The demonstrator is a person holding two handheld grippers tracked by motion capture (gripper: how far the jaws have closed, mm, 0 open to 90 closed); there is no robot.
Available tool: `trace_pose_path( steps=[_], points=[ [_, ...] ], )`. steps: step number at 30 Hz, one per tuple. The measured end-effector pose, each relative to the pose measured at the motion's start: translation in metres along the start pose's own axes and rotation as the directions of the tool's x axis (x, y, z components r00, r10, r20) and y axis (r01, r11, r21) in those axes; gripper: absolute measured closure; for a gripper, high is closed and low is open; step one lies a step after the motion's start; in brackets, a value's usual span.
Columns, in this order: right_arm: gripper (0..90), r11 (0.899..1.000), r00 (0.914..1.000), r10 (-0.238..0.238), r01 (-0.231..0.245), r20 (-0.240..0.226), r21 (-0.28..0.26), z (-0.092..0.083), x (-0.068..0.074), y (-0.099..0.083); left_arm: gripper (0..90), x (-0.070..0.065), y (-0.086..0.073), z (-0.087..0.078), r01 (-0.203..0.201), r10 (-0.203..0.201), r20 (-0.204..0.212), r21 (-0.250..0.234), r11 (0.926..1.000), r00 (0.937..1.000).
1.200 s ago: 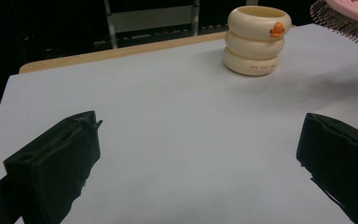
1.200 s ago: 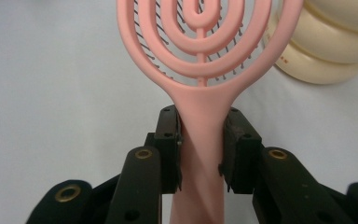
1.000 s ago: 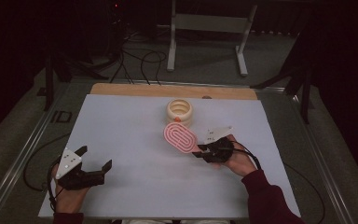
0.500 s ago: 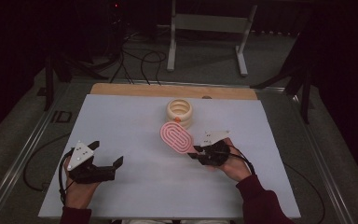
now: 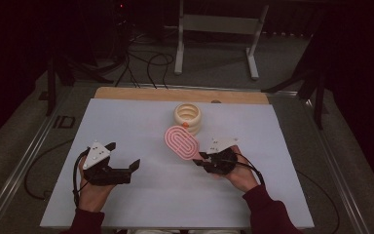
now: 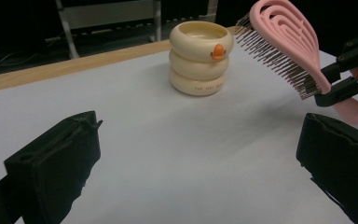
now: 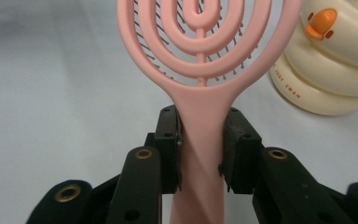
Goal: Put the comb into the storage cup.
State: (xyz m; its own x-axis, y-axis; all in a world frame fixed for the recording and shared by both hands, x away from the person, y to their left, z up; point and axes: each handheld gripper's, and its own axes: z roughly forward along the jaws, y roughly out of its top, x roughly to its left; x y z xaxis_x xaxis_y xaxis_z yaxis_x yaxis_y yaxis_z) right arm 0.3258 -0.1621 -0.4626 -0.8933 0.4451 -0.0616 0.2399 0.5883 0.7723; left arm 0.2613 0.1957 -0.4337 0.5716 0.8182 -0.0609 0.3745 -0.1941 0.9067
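A pink oval hairbrush [image 5: 181, 141] is held above the white table, with my right gripper [image 5: 200, 159] shut on its handle. In the right gripper view the two pads [image 7: 169, 140] press the handle of the brush [image 7: 200, 51] from both sides, its back facing the camera. Just beyond the brush stands a cream ringed cup [image 5: 187, 117] with an orange beak [image 7: 320, 22]. My left gripper [image 5: 123, 156] hovers at the table's left with its jaws wide open and nothing between them. In the left gripper view [image 6: 198, 163], the cup [image 6: 200, 56] and the bristled brush [image 6: 284, 37] lie ahead.
A white sheet [image 5: 126, 122] covers the table, with a wooden strip [image 5: 141, 93] along its far edge. Beyond the table stand a metal frame [image 5: 214, 29] and loose cables [image 5: 146, 63] on the floor.
My left gripper has moved right, toward the table's middle, and risen slightly. The right gripper and the brush have hardly shifted.
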Motion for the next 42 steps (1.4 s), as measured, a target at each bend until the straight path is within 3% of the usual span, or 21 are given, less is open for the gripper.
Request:
trace_pose_path(
  steps=[13,30,42],
  points=[
    [70.9,0.999,0.9999,0.015,-0.015,0.008,-0.032,0.004,0.004,0.003,0.0,-0.013,0.013,0.021,-0.004,0.004,0.048,-0.002,1.0,0.9988],
    [70.9,0.998,0.9997,0.021,-0.021,0.012,-0.06,0.006,0.009,0.006,0.2,-0.029,0.023,0.046,0.018,-0.019,0.114,0.009,0.9998,0.9933],
    [70.9,0.996,0.9998,0.021,-0.02,0.007,-0.084,0.011,0.014,0.008,2.8,-0.037,0.026,0.06,0.054,-0.056,0.173,0.02,0.9984,0.9833]
  ],
)
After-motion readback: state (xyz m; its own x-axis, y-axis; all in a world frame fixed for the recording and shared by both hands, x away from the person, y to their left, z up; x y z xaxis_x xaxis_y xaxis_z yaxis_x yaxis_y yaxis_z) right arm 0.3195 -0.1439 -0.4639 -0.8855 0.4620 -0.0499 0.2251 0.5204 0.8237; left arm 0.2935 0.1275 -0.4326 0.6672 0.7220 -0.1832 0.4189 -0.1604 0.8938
